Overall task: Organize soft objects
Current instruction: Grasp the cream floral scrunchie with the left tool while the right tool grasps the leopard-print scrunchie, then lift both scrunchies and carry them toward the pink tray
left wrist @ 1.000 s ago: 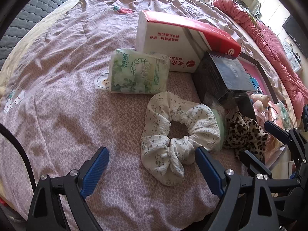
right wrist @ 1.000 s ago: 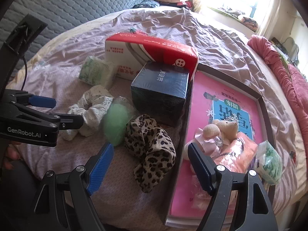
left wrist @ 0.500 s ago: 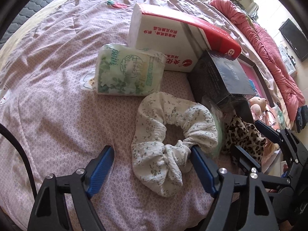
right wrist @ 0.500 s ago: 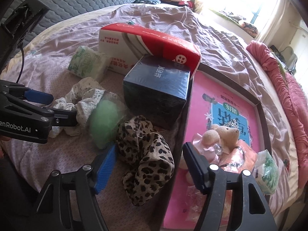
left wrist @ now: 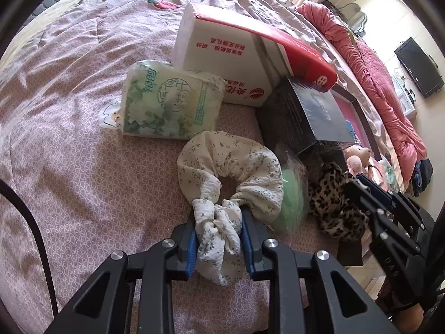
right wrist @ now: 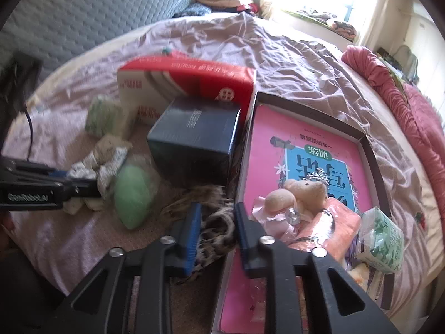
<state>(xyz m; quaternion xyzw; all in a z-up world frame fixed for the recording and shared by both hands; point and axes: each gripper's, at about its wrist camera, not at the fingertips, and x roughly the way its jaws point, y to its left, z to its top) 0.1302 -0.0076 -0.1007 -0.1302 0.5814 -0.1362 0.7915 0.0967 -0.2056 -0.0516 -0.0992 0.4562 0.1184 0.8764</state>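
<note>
My left gripper point(left wrist: 218, 217) is shut on the near end of a white floral scrunchie point(left wrist: 230, 167) that lies on the bed. My right gripper point(right wrist: 217, 211) is shut on a leopard-print scrunchie point(right wrist: 214, 222), which also shows in the left wrist view point(left wrist: 331, 203), beside the edge of a shallow box point(right wrist: 370, 150). A green soft pouch in clear wrap point(right wrist: 133, 192) lies between the two scrunchies. The shallow box holds a pink book point(right wrist: 264, 144), a small teddy bear point(right wrist: 303, 192) and a tissue pack point(right wrist: 381, 239).
A red and white tissue carton point(left wrist: 236, 55) and a dark blue box point(left wrist: 306, 117) stand behind the scrunchies. A green tissue pack point(left wrist: 169, 105) lies left of them. A rolled pink quilt point(right wrist: 417, 117) runs along the bed's right side.
Both grippers moved forward and closed: the left on the floral scrunchie, the right on the leopard-print scrunchie. The right wrist view is now blurred by motion.
</note>
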